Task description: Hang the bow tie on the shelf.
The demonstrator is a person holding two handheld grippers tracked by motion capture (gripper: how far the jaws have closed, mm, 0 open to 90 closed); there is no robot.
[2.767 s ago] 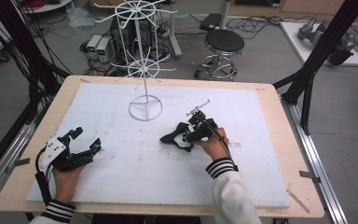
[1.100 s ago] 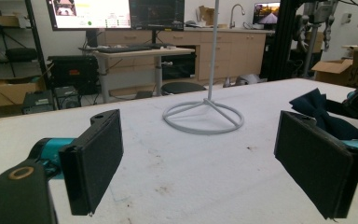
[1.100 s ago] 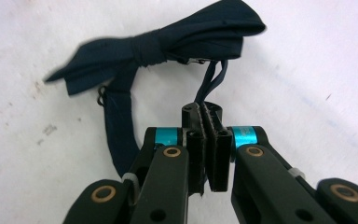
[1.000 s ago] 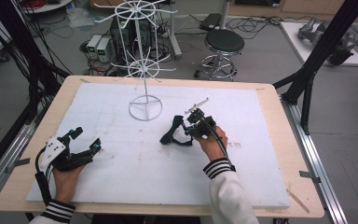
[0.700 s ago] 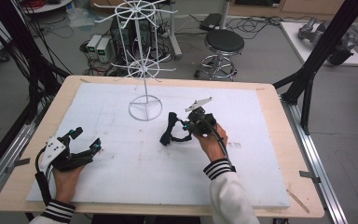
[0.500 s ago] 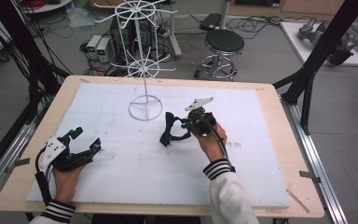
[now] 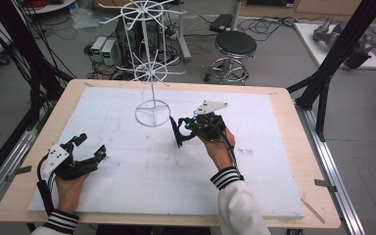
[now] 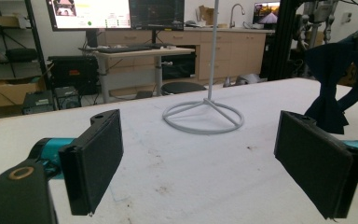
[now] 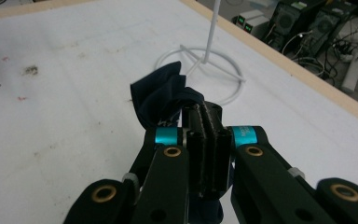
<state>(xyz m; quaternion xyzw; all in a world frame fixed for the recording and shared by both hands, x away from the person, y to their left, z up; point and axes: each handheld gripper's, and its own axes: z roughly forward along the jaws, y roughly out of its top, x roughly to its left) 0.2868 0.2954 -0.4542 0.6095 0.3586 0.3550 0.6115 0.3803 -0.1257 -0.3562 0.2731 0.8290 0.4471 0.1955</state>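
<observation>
Above the white table [image 7: 127, 196], the right tool [image 9: 207, 140] pinches dark cloth [image 9: 161, 98].

Table layout: stand at the rear, grippers in front.

The wire stand [image 7: 152, 78] is standing on the mat [image 7: 127, 191] toward the table's [image 7: 318, 196] far edge, left of centre. The right gripper [image 7: 183, 131] is sitting just right of its base, pinching a cloth [image 7: 177, 133] that is hanging beside the ring. The left gripper [image 7: 90, 149] is resting near the front left corner, well apart from both.
</observation>
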